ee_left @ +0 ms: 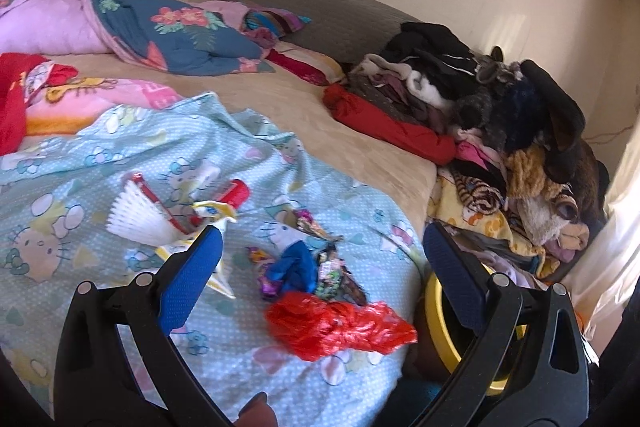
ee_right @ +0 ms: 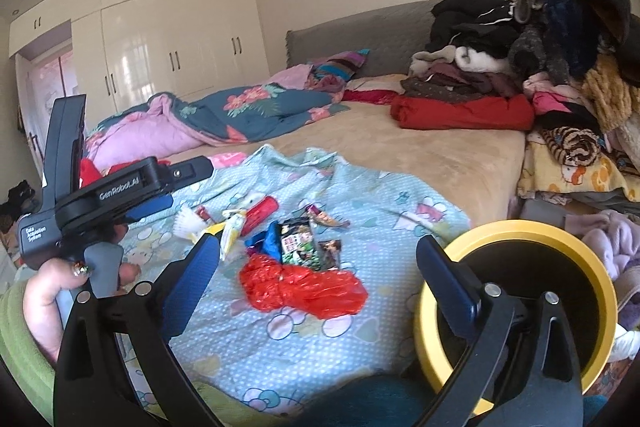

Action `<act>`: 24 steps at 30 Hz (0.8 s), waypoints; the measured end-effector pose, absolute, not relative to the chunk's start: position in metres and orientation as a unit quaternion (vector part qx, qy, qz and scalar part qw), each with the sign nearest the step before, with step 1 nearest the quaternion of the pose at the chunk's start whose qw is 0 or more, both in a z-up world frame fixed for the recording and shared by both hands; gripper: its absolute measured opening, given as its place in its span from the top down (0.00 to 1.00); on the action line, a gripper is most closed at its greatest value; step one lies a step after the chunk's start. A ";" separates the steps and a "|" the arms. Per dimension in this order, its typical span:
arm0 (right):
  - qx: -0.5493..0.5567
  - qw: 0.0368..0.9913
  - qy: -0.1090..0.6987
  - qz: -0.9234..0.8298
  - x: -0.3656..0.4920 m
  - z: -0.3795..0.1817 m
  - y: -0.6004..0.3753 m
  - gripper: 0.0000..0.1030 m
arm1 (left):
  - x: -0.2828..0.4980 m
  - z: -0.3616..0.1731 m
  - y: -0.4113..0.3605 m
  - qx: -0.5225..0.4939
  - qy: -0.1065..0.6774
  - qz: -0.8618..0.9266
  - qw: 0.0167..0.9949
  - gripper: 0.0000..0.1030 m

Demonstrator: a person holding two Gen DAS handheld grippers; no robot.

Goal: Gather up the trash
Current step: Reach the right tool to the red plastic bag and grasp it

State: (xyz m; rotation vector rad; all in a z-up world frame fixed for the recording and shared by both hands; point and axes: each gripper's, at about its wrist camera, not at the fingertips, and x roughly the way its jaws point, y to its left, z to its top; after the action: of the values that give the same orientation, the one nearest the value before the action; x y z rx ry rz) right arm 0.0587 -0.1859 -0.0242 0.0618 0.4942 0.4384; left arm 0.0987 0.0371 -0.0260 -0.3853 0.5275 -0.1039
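Observation:
Trash lies on the light blue cartoon blanket (ee_left: 80,187): a crumpled red plastic bag (ee_left: 336,327) (ee_right: 300,287), a blue wrapper (ee_left: 294,267) (ee_right: 266,241), dark snack wrappers (ee_left: 336,271) (ee_right: 298,241), a white pleated paper piece (ee_left: 136,219) (ee_right: 190,221), a red packet (ee_left: 236,193) (ee_right: 262,209) and a yellow-white wrapper (ee_left: 212,211) (ee_right: 232,227). A yellow-rimmed bin (ee_left: 434,311) (ee_right: 516,231) stands beside the bed on the right. My left gripper (ee_left: 322,233) hangs open above the wrappers. My right gripper (ee_right: 318,242) is open too, short of the red bag.
A heap of clothes (ee_left: 480,107) (ee_right: 540,67) fills the bed's right side. A floral quilt (ee_left: 180,35) (ee_right: 240,111) lies at the far left. A hand in a green sleeve (ee_right: 52,291) holds the left tool's black housing (ee_right: 120,191). White wardrobes (ee_right: 160,51) line the back wall.

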 end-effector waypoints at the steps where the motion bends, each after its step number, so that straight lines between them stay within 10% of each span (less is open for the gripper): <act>1: 0.027 0.945 0.245 0.217 0.060 -0.026 -0.183 0.07 | 0.099 -0.028 0.043 -0.194 0.259 -0.045 0.945 0.10; 24: -0.083 0.894 0.354 0.262 0.109 -0.090 -0.100 0.06 | 0.113 -0.091 0.108 -0.239 0.327 0.042 0.913 0.10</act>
State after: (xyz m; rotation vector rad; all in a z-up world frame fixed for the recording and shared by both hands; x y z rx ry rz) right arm 0.1087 -0.0997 -0.0900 -0.1720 0.7352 0.5426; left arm 0.1127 0.1083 -0.0913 -0.4914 0.6744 0.0857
